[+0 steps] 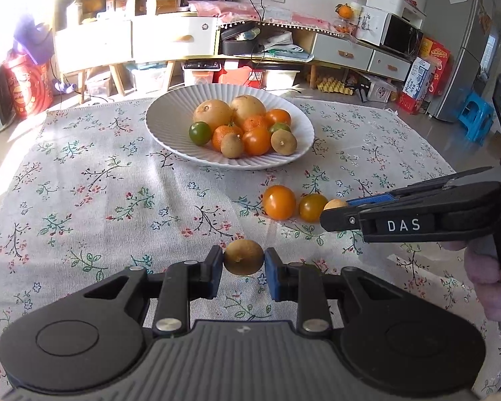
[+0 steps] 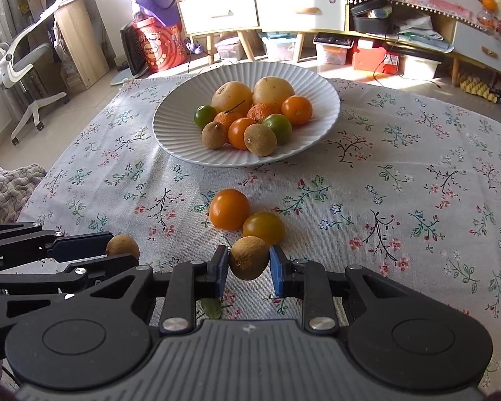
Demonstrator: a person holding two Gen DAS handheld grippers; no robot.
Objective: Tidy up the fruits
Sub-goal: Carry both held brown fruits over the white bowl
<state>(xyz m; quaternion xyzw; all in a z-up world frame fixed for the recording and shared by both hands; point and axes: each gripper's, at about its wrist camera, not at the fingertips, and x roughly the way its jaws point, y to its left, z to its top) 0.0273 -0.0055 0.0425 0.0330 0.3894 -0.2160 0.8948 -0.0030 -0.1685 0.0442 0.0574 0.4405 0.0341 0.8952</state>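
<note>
My left gripper (image 1: 243,264) is shut on a small brown longan (image 1: 243,257), held just above the flowered cloth; from the right wrist view this gripper (image 2: 123,250) shows at the left with its longan (image 2: 123,245). My right gripper (image 2: 249,262) is shut on another brown longan (image 2: 249,258); in the left wrist view the right gripper (image 1: 334,214) reaches in from the right, and its longan (image 1: 334,204) peeks out. Two orange tomatoes (image 2: 229,209) (image 2: 264,228) lie on the cloth just beyond it. A white ribbed plate (image 2: 183,113) farther back holds several fruits.
The flowered tablecloth (image 1: 83,173) covers the table. A small green leaf (image 2: 212,308) lies under my right gripper. A person's hand (image 1: 491,277) holds the right gripper's handle. Cabinets, boxes, a blue stool (image 1: 476,117) and an office chair (image 2: 20,60) stand beyond the table.
</note>
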